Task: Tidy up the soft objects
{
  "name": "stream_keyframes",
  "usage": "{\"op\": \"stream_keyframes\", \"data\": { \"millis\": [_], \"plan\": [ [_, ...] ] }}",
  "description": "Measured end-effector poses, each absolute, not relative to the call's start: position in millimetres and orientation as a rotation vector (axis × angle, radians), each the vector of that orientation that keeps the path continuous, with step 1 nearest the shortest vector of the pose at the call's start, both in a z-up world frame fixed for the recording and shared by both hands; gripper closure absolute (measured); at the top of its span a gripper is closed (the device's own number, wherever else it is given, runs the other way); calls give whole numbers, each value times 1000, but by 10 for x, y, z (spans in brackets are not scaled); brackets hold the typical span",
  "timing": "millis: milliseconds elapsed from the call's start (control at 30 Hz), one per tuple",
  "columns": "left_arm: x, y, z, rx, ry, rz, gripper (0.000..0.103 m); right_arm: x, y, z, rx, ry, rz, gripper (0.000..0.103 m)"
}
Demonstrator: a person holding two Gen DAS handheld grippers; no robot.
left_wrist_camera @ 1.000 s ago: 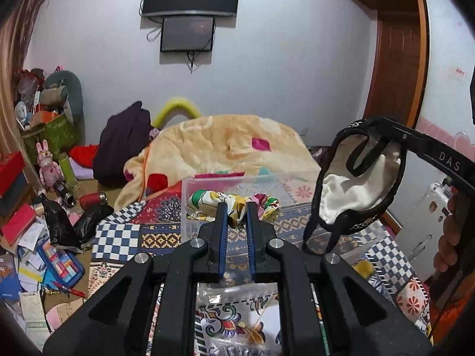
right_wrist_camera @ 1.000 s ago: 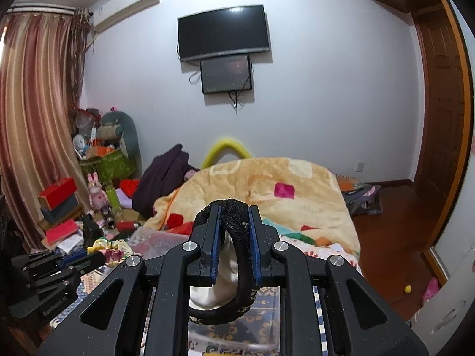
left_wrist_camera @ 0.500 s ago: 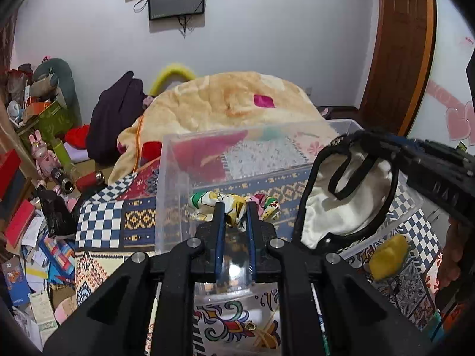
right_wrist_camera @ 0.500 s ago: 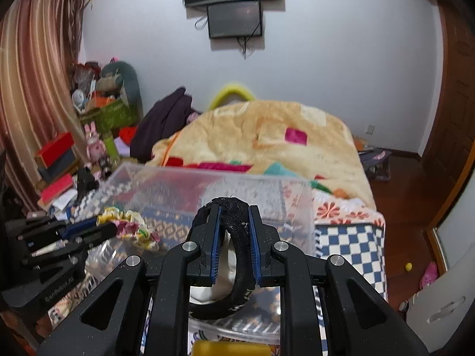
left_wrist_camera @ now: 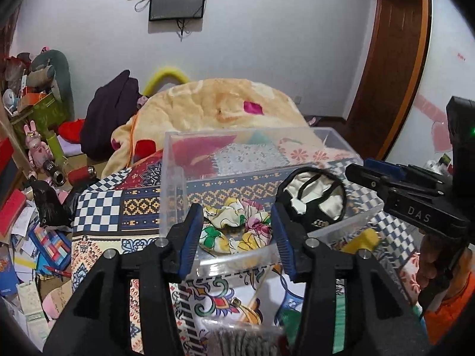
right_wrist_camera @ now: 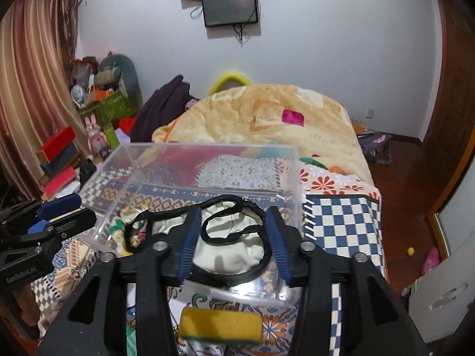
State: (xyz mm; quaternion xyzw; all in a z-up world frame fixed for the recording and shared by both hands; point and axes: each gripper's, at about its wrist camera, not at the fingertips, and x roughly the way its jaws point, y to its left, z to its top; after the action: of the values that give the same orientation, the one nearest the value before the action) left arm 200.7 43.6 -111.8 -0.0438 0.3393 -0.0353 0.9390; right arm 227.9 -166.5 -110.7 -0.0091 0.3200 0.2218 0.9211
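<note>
Only the left wrist view shows the floral scrunchie (left_wrist_camera: pixel 237 228) in full, lying in the clear plastic box (left_wrist_camera: pixel 175 184) between the wide-apart fingers of the left gripper (left_wrist_camera: pixel 236 238) – released, grasping nothing – while the right wrist view shows a yellow sponge (right_wrist_camera: pixel 221 323) on the patterned bedspread (right_wrist_camera: pixel 341 222) just in front of the box. The black-and-cream eye mask (right_wrist_camera: pixel 228 249) lies flat in the box's right half, cream side up, its long axis running left to right and its black strap looped over it, beside the scrunchie. The right gripper (right_wrist_camera: pixel 231 238) is also spread open over the mask, its fingers either side of it and holding nothing.
</note>
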Motion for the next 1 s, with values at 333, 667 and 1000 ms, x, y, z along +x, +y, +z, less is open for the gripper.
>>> {"op": "stream_keyframes", "data": {
  "millis": [333, 667, 1000],
  "plan": [
    [1553, 509, -864, -95, 615, -85, 41, 1868, -1798, -896, -36, 559, 474, 30],
    [1258, 484, -1143, -71, 687, -86, 35, 1614, -1812, -1174, -75, 596, 466, 23],
    [1099, 523, -1635, -142, 816, -97, 35, 1682, -1804, -1566, -77, 715, 462, 23]
  ]
}}
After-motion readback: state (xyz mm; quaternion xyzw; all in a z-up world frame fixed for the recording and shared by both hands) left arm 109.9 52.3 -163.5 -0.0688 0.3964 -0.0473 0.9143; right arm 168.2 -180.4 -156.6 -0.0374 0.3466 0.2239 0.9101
